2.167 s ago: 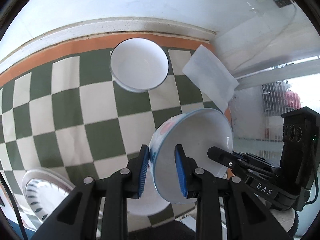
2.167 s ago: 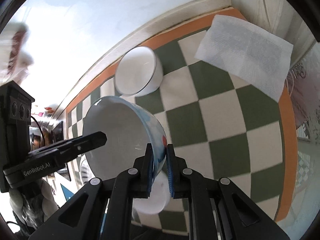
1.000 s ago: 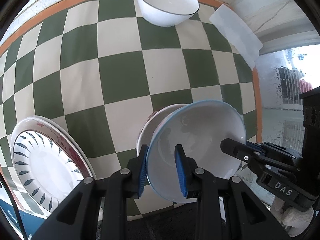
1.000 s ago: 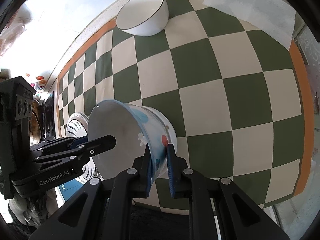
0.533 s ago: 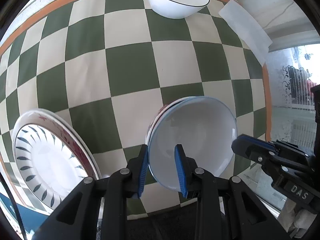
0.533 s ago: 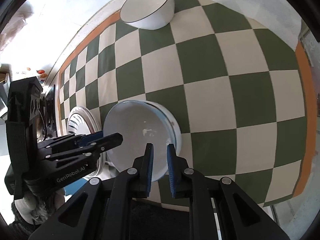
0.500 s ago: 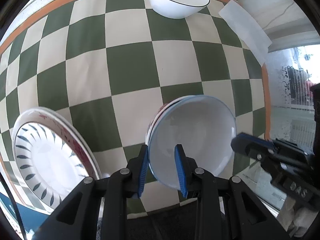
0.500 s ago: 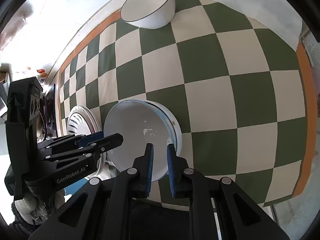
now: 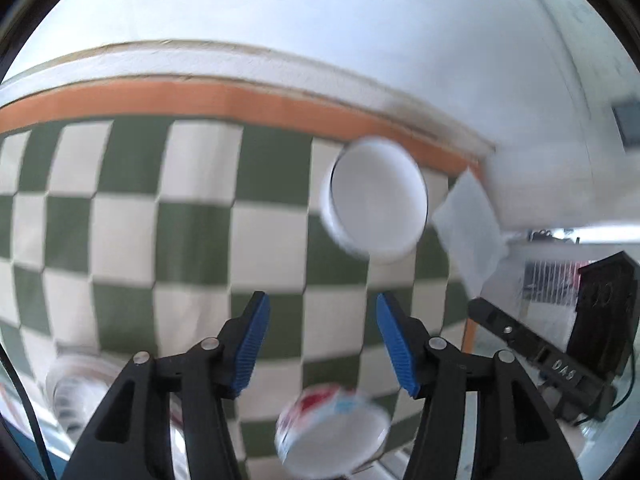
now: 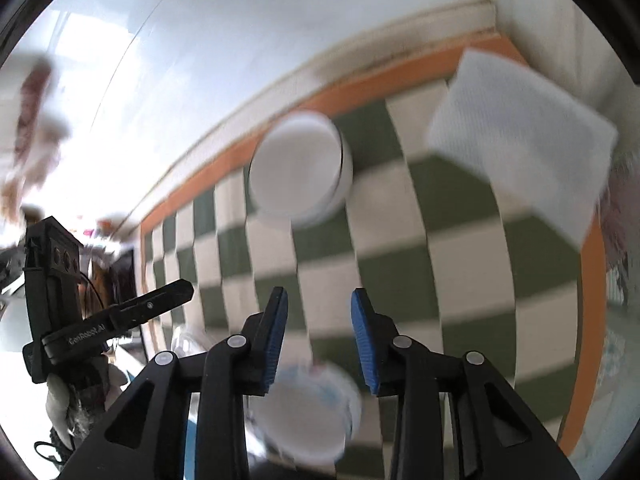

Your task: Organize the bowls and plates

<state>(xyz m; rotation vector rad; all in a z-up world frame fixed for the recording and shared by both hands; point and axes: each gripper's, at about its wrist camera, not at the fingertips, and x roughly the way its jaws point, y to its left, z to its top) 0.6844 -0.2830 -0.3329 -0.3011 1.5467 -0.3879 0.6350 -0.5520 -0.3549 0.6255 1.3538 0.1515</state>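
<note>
My left gripper [image 9: 320, 324] is open and empty above the green-and-cream checkered table. My right gripper [image 10: 319, 318] is open and empty too. The patterned bowl with red and blue marks [image 9: 334, 430] sits on the table below and between the left fingers; it also shows in the right wrist view [image 10: 308, 416], blurred. A plain white bowl [image 9: 374, 210] stands near the far orange border, also in the right wrist view [image 10: 298, 170]. A patterned plate [image 9: 76, 384] is blurred at the lower left.
A white paper napkin [image 10: 520, 140] lies at the far right corner, also in the left wrist view [image 9: 468, 224]. A white wall runs behind the table. The right gripper's body [image 9: 560, 344] shows at right in the left wrist view.
Both grippers have let go of the patterned bowl, opened, and lifted up and back. The bowl now rests on the table near the front edge.
</note>
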